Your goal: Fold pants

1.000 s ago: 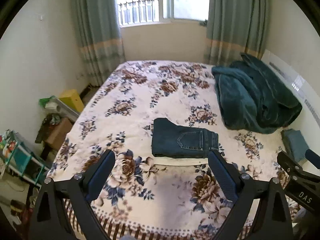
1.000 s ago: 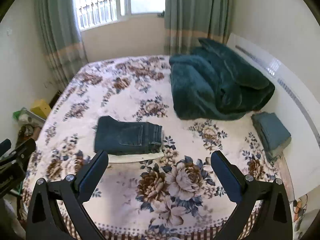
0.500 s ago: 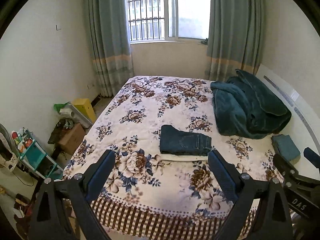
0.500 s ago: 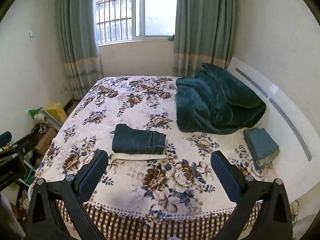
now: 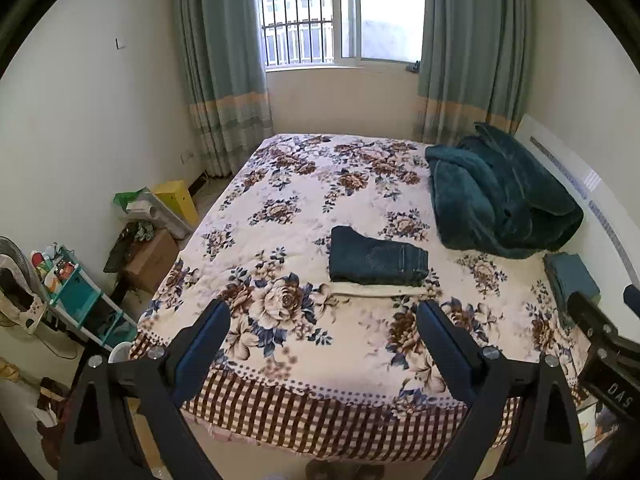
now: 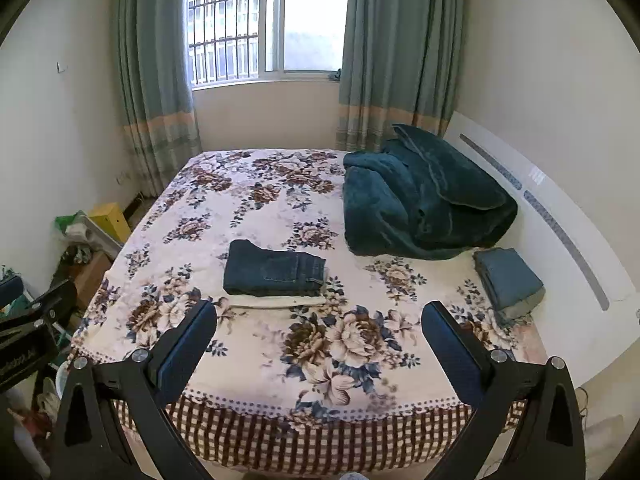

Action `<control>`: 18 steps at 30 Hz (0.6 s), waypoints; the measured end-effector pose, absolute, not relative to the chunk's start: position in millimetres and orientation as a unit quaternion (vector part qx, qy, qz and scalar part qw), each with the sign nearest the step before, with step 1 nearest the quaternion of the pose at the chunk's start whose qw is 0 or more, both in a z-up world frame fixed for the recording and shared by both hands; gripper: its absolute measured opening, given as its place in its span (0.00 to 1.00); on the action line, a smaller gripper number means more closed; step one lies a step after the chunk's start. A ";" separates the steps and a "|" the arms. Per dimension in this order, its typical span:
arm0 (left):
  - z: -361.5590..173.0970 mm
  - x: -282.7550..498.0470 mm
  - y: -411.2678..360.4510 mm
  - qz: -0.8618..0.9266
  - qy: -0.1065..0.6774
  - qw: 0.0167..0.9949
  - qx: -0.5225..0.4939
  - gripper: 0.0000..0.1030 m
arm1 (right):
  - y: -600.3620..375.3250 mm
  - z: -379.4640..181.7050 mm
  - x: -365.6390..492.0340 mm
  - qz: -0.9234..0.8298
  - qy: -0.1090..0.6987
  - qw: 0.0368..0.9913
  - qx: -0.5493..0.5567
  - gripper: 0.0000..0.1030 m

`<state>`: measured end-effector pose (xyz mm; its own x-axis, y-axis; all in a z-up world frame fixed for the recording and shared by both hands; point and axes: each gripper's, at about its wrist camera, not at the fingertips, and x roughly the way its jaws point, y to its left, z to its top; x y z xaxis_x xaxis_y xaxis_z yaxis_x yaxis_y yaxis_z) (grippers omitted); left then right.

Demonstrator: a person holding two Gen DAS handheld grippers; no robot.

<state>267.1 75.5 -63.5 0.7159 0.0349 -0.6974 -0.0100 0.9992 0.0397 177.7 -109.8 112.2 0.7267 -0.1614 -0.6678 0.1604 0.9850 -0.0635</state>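
Dark blue jeans (image 5: 378, 258) lie folded in a neat rectangle on the flowered bed (image 5: 288, 184), on top of a folded cream-white garment (image 5: 376, 290). They also show in the right wrist view (image 6: 274, 270). My left gripper (image 5: 324, 320) is open and empty, held back off the foot of the bed. My right gripper (image 6: 319, 320) is open and empty too, also well back from the jeans. Neither touches any cloth.
A dark teal blanket (image 6: 424, 200) is heaped at the right by the white headboard (image 6: 560, 224). A second folded blue garment (image 6: 508, 280) lies below it. Boxes and a teal shelf rack (image 5: 76, 300) crowd the floor at the left. A window with curtains is behind.
Both grippers have pulled back and up from the bed, so the jeans look smaller and the bed's checked foot edge and the floor now show. The jeans have not moved.
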 end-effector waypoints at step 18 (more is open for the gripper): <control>-59.6 258.3 82.1 0.021 0.370 0.929 0.012 0.92 | -115.5 114.8 195.5 -0.051 0.369 0.928 0.005 1.00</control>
